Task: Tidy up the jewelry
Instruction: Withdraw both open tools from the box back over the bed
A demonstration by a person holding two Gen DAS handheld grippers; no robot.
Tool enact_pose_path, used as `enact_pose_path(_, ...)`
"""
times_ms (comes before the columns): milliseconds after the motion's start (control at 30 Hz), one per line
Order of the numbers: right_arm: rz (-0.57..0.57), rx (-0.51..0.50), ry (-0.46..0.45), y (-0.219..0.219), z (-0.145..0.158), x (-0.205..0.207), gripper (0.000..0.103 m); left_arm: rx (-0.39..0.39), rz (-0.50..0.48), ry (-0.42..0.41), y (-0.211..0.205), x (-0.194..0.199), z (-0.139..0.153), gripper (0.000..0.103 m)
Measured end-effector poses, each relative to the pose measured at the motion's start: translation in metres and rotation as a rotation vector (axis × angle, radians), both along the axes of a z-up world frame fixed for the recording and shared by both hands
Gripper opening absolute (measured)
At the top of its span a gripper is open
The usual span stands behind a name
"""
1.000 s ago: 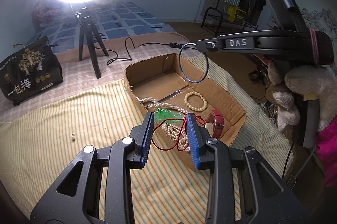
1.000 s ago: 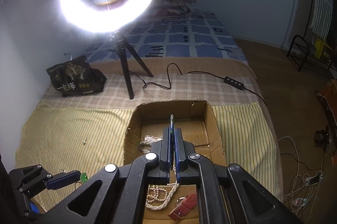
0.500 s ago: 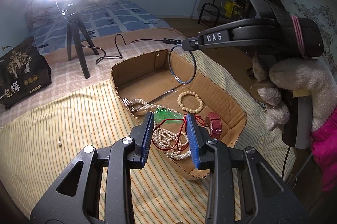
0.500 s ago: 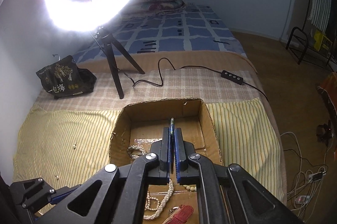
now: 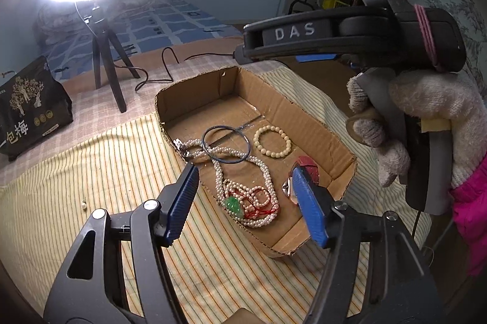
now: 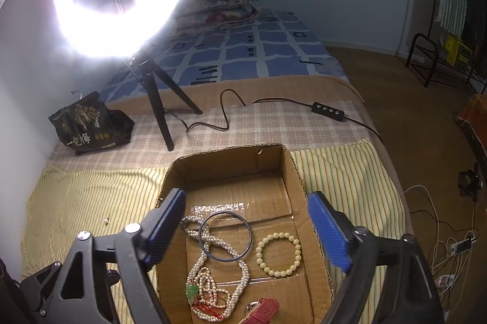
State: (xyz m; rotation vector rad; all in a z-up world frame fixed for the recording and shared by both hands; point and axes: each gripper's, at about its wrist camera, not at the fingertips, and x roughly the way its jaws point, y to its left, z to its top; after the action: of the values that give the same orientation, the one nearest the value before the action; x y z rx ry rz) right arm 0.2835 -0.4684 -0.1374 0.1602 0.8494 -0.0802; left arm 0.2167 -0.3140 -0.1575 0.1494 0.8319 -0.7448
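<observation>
A cardboard box (image 5: 194, 86) (image 6: 225, 153) lies on the striped cloth. Inside it, a thin blue bangle (image 5: 249, 146) (image 6: 225, 213) rests flat across a pearl necklace (image 5: 268, 174) (image 6: 207, 281). A green pendant (image 5: 232, 205) (image 6: 191, 292) on red cord lies on the pearl heap. A cream bead bracelet (image 5: 255, 139) (image 6: 278, 274) and a red strap (image 5: 309, 167) (image 6: 263, 308) lie beside them. My left gripper (image 5: 243, 168) hovers over the box's near end, jaws opening, nothing between them. My right gripper (image 6: 246, 194), in a gloved hand (image 5: 426, 110), is above the box, jaws opening wide and empty.
A small pearl piece (image 5: 84, 205) (image 6: 106, 221) lies loose on the cloth left of the box. Behind the box stand a ring light on a tripod (image 5: 106, 74) (image 6: 158, 117), a black bag (image 5: 27, 107) and a cable with a controller (image 6: 327, 110). The bed edge drops off on the right.
The right gripper opened and the blue bangle dropped onto the pearls in the box. The left gripper widened, and the green pendant with its red cord now lies on the pearl heap.
</observation>
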Motion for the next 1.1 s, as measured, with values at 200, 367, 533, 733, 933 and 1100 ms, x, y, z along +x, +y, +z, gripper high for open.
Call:
enact_pose_path(200,-0.015,-0.01,0.006,0.001,0.001,-0.003,0.094,0.0,0.009,-0.001,0.004,-0.002,0.004,0.066)
enact_pose_path(367,-0.02,-0.018,0.002,0.004,0.008,-0.009,0.094,0.004,0.02,-0.013,0.011,-0.006,0.01,0.066)
enact_pose_path(533,-0.019,-0.014,-0.01,0.009,0.017,-0.018,0.101,0.001,0.039,-0.028,0.024,-0.009,0.02,0.066)
enact_pose_path(733,-0.008,-0.051,-0.031,0.022,0.028,-0.031,0.103,0.004,0.084,-0.042,0.052,-0.012,0.03,0.066)
enact_pose_path(933,0.04,-0.067,-0.05,0.043,0.035,-0.041,0.103,0.001,0.151,-0.048,0.096,-0.011,0.035,0.066)
enact_pose_path(1100,0.086,-0.111,-0.045,0.063,0.037,-0.045,0.103,0.024,0.207,-0.06,0.141,-0.013,0.033,0.066)
